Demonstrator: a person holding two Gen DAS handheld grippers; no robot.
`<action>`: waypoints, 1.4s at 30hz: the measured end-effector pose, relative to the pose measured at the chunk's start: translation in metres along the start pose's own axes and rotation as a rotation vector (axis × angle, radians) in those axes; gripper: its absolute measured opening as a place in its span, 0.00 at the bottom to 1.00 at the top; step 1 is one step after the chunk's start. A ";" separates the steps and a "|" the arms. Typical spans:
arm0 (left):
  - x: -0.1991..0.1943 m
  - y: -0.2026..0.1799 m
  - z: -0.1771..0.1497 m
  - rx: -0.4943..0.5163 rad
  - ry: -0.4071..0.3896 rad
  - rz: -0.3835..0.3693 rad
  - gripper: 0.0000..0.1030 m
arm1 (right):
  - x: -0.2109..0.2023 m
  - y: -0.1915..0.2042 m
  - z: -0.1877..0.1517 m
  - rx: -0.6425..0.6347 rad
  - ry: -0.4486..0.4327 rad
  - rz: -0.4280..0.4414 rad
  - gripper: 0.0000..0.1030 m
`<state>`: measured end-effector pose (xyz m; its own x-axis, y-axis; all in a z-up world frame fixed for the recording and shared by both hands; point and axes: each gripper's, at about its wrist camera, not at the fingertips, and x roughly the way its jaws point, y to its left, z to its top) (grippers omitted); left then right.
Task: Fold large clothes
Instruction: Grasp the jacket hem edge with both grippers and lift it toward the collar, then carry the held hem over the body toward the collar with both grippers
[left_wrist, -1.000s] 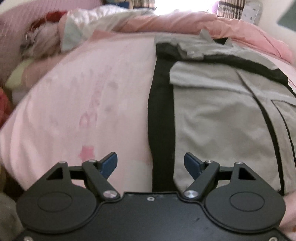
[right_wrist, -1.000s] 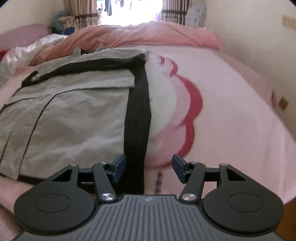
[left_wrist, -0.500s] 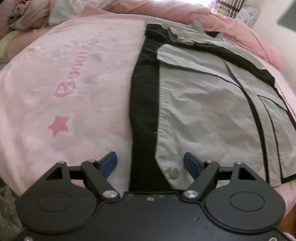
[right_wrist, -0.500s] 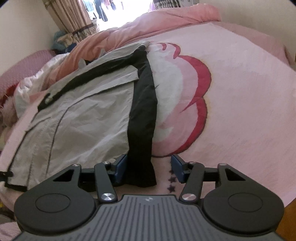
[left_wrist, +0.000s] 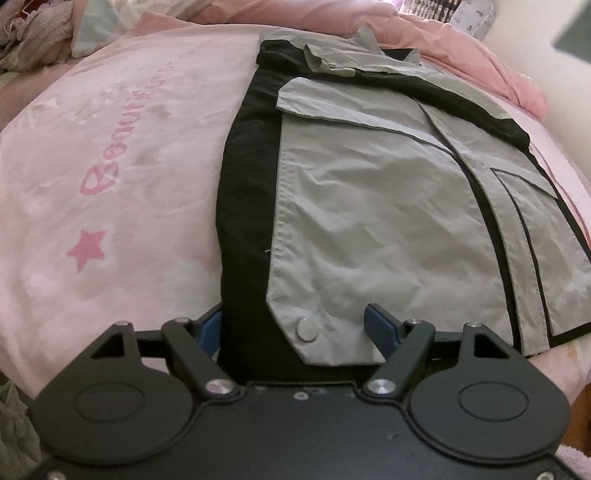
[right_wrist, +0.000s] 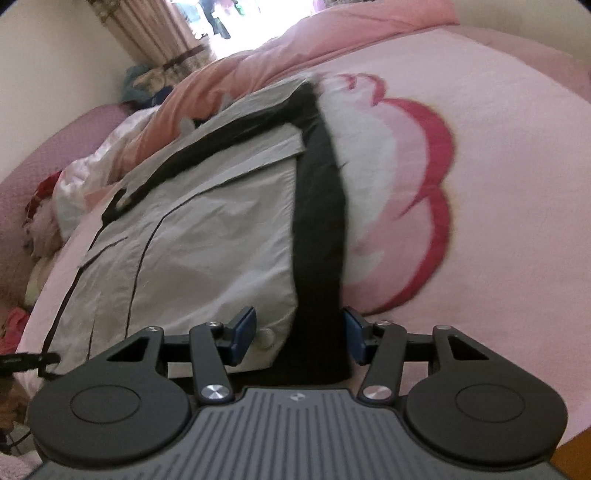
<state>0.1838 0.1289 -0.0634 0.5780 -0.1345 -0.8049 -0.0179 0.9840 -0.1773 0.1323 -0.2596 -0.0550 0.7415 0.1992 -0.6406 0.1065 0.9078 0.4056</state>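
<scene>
Both claws open astride jacket (left_wrist: 369, 221) hem, bed (left_wrist: 110, 221).

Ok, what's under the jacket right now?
The jacket lies flat on the pink bedspread, partly covering its red cloud print. Whatever else sits beneath the cloth is hidden.

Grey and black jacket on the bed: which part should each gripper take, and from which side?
Take the jacket by its near hem, coming in low from the near bed edge. It lies flat, so only edges give a pinch. The open left gripper straddles the black side panel and snap button corner; the open right gripper straddles the opposite hem corner.
</scene>
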 end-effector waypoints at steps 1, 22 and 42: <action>0.000 -0.001 0.000 0.000 -0.003 0.007 0.69 | 0.002 0.004 0.000 -0.018 -0.003 -0.017 0.52; -0.054 -0.001 0.047 -0.079 -0.214 -0.150 0.03 | -0.027 0.046 0.054 -0.024 -0.102 -0.026 0.01; 0.047 -0.004 0.336 -0.090 -0.424 -0.219 0.03 | 0.113 0.055 0.310 0.176 -0.308 0.073 0.01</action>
<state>0.4853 0.1577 0.0902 0.8573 -0.2596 -0.4446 0.0820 0.9213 -0.3800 0.4273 -0.3014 0.0974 0.9133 0.1165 -0.3903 0.1382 0.8127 0.5660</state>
